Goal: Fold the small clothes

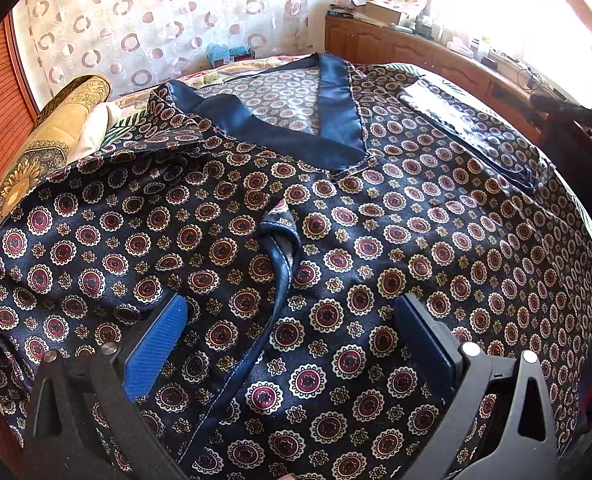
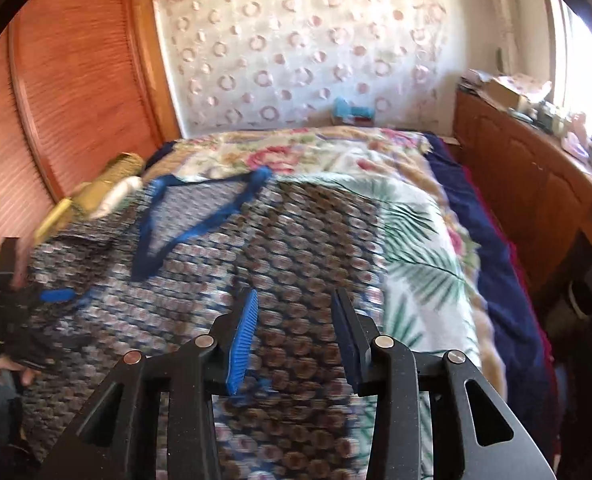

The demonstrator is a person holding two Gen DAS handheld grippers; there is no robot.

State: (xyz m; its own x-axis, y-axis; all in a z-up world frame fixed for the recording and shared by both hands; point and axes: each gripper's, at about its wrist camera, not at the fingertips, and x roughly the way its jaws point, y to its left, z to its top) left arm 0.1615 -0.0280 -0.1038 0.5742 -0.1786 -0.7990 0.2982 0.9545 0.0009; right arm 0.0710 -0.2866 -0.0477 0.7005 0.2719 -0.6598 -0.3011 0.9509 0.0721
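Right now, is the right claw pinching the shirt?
Apart. The right wrist view shows the right claw open with nothing between its fingers, while the patterned shirt lies flat on the bed behind it.

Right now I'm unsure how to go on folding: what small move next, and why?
Probably close the left gripper on the blue-edged flap between its open jaws. The shirt lies spread, one sleeve already folded in; the right gripper is open and empty.

Left gripper: jaws wide apart, tilted downward, nothing between its pads. Right gripper: jaws partly apart, empty, tilted downward; view blurred.
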